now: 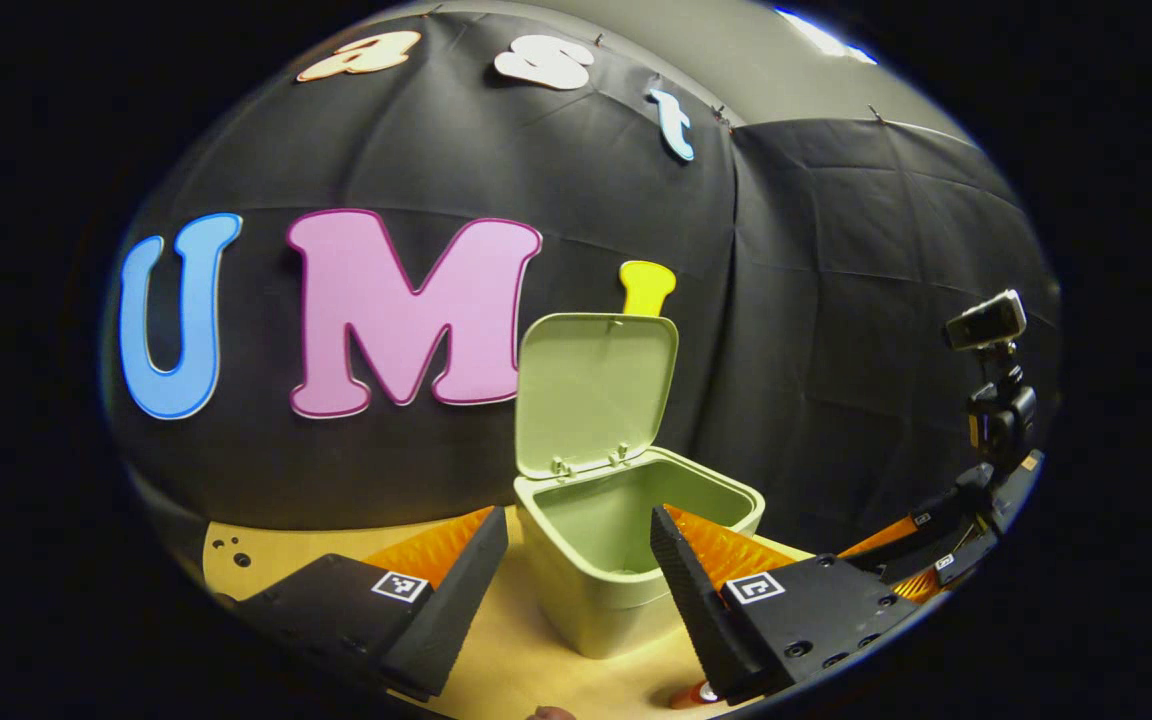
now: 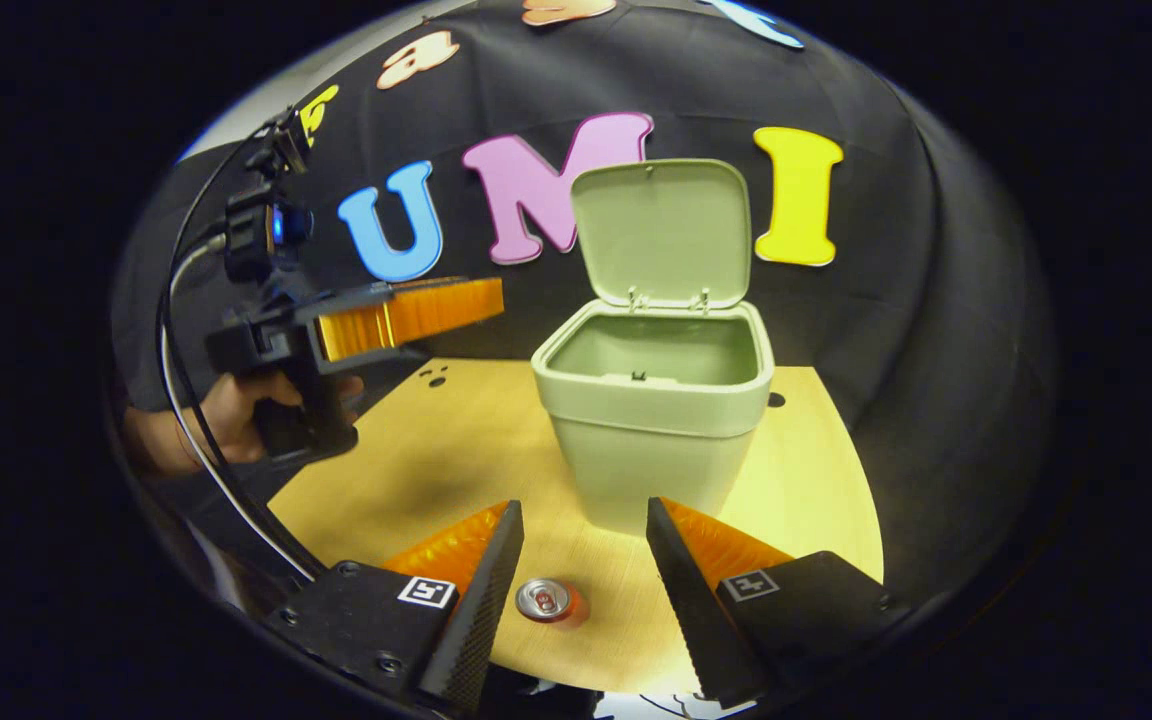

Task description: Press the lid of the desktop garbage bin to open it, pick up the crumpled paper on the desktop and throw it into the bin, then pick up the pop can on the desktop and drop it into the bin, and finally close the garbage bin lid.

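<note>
Right, bin [image 2: 654, 420] sits mid-bench [image 2: 436, 450] w/ lid [image 2: 664, 232] swung up and standing nearly upright at the back; the inside looks bare as far as I can see from the right gripper view. Pop can [image 2: 546, 599] stands upright on the bench in front of the bin, seen top-down, just between my right gripper's [image 2: 581, 560] spread fingers, touching neither. In the left gripper view my left gripper [image 1: 578, 565] is also spread wide, nothing between the fingers; it's held above the bench w/ the bin's [image 1: 626, 540] near corner straight ahead and the lid [image 1: 596, 390] up behind it. In the right gripper view that left gripper [image 2: 406, 312] floats left of the bin, a hand [image 2: 236, 410] round its grip, cable trailing down. Can [image 1: 696, 692] edge peeks at the bottom of the left gripper view. Crumpled paper: can't tell where it is.
</note>
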Tool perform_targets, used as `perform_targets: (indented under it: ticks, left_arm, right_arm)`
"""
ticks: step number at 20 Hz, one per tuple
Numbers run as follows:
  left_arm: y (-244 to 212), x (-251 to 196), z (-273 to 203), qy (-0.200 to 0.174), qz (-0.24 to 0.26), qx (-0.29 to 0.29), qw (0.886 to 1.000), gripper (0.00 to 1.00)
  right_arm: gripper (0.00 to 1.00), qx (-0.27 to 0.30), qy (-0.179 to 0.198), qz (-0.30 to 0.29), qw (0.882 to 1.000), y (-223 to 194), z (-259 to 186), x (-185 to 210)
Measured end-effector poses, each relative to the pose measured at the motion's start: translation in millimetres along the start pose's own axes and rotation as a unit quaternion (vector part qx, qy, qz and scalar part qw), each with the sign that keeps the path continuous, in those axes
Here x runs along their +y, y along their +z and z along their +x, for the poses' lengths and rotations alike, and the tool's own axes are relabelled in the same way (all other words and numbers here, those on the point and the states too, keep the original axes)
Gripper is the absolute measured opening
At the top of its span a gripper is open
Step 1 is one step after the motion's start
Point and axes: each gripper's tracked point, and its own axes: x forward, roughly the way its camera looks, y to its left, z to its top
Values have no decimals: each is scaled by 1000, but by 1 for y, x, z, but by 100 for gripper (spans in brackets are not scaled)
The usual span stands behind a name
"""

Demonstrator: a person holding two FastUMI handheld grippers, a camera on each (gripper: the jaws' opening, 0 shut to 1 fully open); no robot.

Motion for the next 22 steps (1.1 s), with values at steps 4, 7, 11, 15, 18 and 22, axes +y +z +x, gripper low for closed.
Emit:
perform_targets:
  ticks: [4, 7, 11, 15, 18, 22]
  left_arm:
    - [-20, 26, -29, 35, -21, 18, 999, 93]
    - [-39, 47, -51, 62, -29, 35, 997, 93]
    - [-59, 68, -81, 95, -27, 52, 994, 93]
    - [-72, 82, -101, 123, -37, 64, 990, 93]
    - [-76, 90, -112, 140, -40, 64, 987, 93]
    - [-80, 98, -123, 154, -40, 67, 985, 93]
  right_arm:
    - [81, 52, 21, -31, 998, -37, 20, 19]
    - [81, 86, 37, -52, 994, -66, 30, 29]
    - [81, 131, 43, -85, 987, -99, 46, 33]
    - [81, 164, 50, -108, 979, -126, 58, 36]
    - [81, 186, 52, -134, 972, -142, 64, 34]
    - [81, 202, 58, -159, 965, -153, 74, 35]
